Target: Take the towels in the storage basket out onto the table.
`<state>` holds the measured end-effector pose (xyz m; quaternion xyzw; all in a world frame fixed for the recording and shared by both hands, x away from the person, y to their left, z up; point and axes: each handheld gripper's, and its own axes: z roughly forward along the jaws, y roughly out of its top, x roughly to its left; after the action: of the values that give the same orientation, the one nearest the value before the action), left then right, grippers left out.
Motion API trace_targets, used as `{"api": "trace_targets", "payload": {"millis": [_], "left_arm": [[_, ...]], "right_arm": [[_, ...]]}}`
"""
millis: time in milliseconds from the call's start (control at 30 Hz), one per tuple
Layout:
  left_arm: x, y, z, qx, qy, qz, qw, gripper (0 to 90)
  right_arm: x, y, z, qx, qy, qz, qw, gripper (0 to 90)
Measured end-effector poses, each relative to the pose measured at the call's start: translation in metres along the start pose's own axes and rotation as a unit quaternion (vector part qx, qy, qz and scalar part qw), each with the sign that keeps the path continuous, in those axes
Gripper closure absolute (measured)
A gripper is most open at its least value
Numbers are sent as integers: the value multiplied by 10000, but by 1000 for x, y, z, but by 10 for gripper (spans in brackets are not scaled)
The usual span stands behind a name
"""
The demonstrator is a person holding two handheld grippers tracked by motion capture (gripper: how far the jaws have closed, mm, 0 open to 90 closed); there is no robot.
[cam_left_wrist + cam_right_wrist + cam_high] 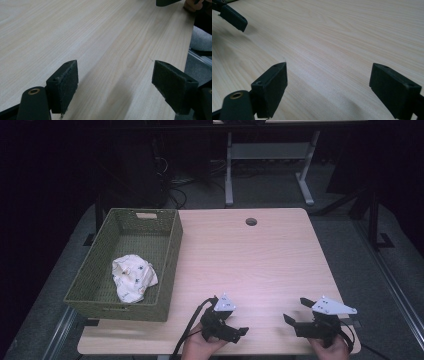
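Light wooden tabletop [260, 265] with a round hole [251, 222] at upper centre; white metal desk legs [229, 167] stand behind it.

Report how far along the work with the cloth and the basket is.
Done, by the look of it: the white patterned cloth lies crumpled inside the green woven basket at the table's left. In hand: nothing; the left gripper and right gripper sit open near the table's front edge with bare wood between the jaws. Left: no other loose item is visible on the tabletop.
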<state>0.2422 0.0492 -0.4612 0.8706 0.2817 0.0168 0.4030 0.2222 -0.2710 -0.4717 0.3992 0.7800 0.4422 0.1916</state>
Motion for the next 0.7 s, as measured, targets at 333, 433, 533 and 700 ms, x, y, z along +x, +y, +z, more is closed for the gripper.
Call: {"api": "trace_targets", "payload": {"millis": [333, 433, 533, 700], "left_arm": [[1, 2, 0, 51, 143, 17, 9999, 199], [1, 3, 1, 80, 170, -30, 9998, 199], [1, 4, 3, 150, 270, 73, 9995, 196], [3, 6, 3, 156, 290, 38, 9995, 198]], "right_arm": [[3, 0, -1, 45, -13, -15, 10000, 143], [5, 1, -2, 42, -22, -48, 10000, 144], [6, 1, -4, 41, -68, -33, 10000, 143], [5, 2, -4, 39, -84, -16, 10000, 143]]}}
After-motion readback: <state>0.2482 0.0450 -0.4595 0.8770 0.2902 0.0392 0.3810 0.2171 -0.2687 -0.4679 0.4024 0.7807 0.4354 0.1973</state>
